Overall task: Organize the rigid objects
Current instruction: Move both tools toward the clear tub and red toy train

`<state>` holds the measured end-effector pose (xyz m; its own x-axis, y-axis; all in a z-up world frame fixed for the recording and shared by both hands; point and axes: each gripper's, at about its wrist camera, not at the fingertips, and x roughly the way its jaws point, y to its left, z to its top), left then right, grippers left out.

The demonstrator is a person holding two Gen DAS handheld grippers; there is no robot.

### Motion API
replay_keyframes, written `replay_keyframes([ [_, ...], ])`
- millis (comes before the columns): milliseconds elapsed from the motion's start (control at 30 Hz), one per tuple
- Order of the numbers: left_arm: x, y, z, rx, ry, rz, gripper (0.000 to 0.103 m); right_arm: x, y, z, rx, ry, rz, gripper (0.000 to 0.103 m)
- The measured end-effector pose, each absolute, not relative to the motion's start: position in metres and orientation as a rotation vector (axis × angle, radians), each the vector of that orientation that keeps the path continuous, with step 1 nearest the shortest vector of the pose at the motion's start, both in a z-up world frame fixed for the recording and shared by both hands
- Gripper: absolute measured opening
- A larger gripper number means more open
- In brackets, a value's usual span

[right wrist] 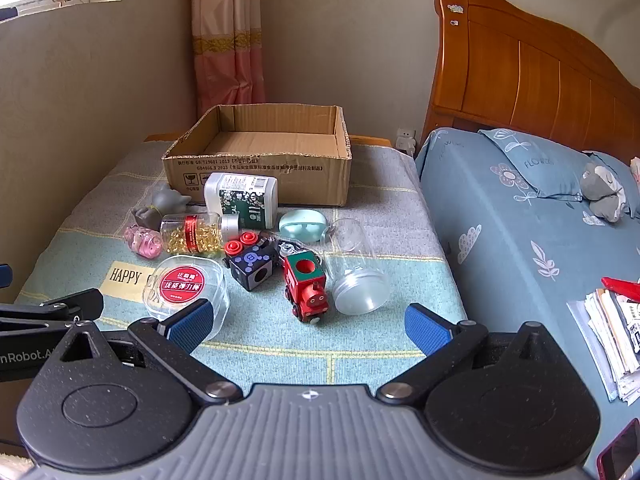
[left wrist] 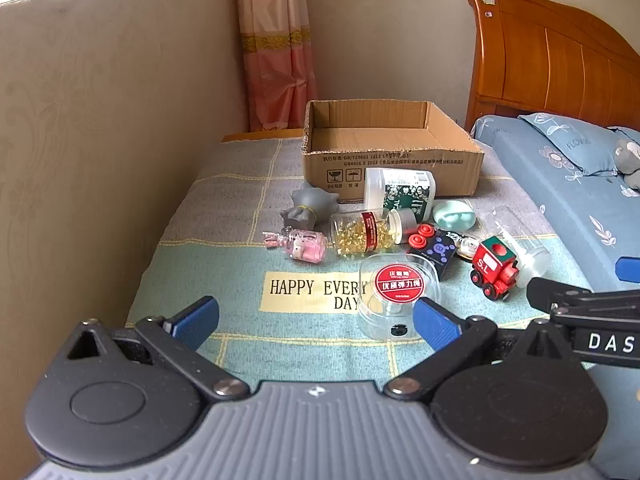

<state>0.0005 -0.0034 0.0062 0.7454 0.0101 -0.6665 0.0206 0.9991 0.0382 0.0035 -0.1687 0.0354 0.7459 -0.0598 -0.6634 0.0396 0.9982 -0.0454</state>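
Observation:
An empty cardboard box stands at the back of a cloth-covered table. In front of it lie a white bottle, a capsule bottle, a grey figurine, a pink bottle, a red toy train, a black cube, a clear round case with a red label, a mint case and a clear jar. My left gripper and right gripper hover open near the table's front, holding nothing.
A bed with blue bedding and a wooden headboard runs along the table's right side. A stack of papers and a grey plush toy lie on it. A wall borders the left, a curtain hangs behind.

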Motion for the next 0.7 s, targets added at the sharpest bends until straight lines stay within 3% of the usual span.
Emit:
replay_keyframes([
  [700,0.0082,-0.01,-0.0013,0.095,0.744,-0.058,0.102,0.0097,-0.1748,0.0364,-0.029,0.705,0.005,0.103],
])
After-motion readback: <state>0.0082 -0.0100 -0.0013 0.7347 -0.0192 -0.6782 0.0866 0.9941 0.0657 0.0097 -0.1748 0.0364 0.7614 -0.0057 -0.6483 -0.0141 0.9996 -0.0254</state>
